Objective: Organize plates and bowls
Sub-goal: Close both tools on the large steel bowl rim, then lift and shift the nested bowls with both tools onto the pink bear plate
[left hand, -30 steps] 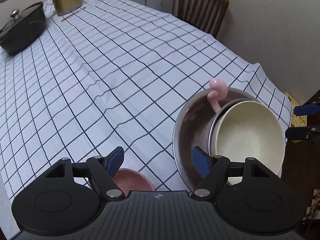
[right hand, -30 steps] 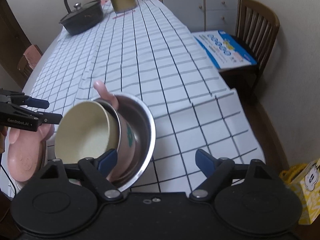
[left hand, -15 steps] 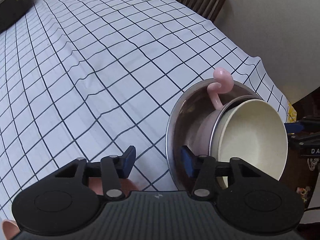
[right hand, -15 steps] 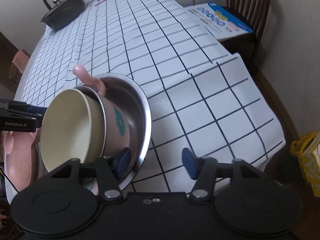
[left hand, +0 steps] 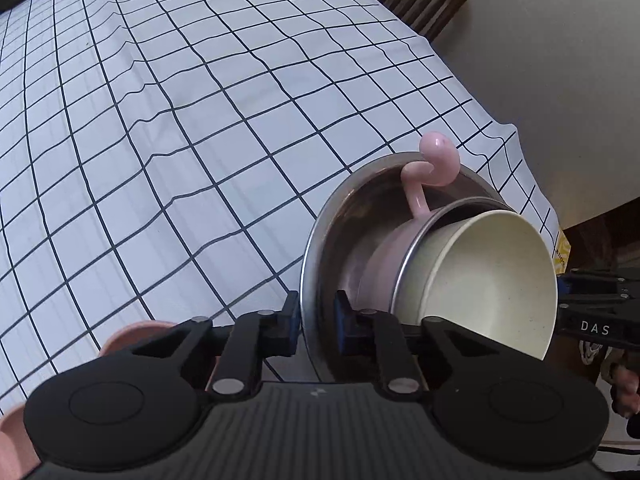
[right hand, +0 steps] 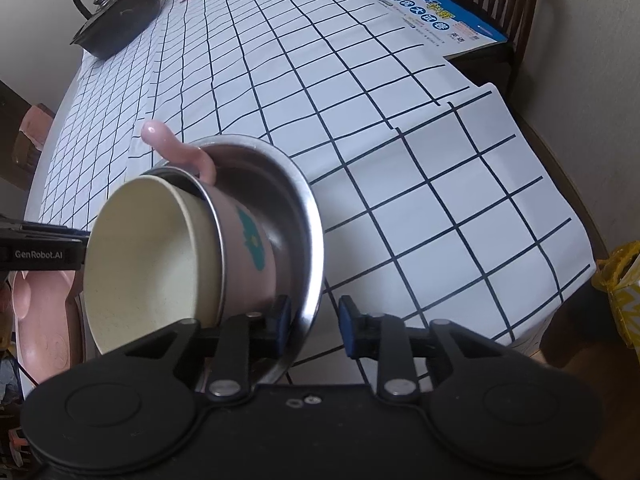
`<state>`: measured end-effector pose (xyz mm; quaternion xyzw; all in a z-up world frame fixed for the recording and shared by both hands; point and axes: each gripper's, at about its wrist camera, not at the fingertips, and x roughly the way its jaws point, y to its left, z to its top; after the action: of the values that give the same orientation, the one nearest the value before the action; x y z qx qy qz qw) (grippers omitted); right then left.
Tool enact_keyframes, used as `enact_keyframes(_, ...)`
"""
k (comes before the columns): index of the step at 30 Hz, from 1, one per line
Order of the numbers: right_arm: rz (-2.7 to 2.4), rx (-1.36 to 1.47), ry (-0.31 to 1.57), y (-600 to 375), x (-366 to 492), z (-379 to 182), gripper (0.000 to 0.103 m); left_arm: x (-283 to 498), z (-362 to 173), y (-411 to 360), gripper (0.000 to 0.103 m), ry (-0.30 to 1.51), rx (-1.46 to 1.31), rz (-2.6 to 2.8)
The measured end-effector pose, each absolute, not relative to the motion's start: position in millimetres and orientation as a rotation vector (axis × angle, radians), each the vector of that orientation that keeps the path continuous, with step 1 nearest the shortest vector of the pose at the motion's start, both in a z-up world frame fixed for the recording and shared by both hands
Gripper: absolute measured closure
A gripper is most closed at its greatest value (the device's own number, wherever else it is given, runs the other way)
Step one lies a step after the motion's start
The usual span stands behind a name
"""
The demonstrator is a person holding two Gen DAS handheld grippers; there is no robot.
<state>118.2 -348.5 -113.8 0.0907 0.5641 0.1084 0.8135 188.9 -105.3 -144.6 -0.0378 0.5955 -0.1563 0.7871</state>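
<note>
Steel bowl [left hand: 332,240], tilted, lower right of left-wrist frame, near tabletop [left hand: 180,128] edge; pink cup [left hand: 384,264] w/ cream bowl [left hand: 492,284] nested inside. Left gripper [left hand: 316,316] fingers just closed, pinching steel rim. Right gripper [right hand: 312,320] fingers closing w/ the opposite rim between them; outer finger [right hand: 348,320] looks apart from it. Black pot [right hand: 116,20] upper left of right-wrist frame.
</note>
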Motion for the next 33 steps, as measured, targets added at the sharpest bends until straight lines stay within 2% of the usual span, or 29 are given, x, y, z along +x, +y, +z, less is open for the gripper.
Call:
enact_keyframes(3,0.238,0.204,1.210,-346.6,119.2,-113.2,0.089,187.8,-143.6,-106.1,0.089,1.280,-0.078,-0.317)
enact_keyframes(21,0.238,0.217,1.227,-345.4,126.9,-104.3,0.092,178.7,-133.0,-105.3,0.091,1.273,-0.112,-0.249)
enact_keyframes(33,0.250,0.209,1.227,-340.4,131.9,-74.9,0.093,168.2,-106.6,-98.5,0.091,1.249,-0.152,-0.214)
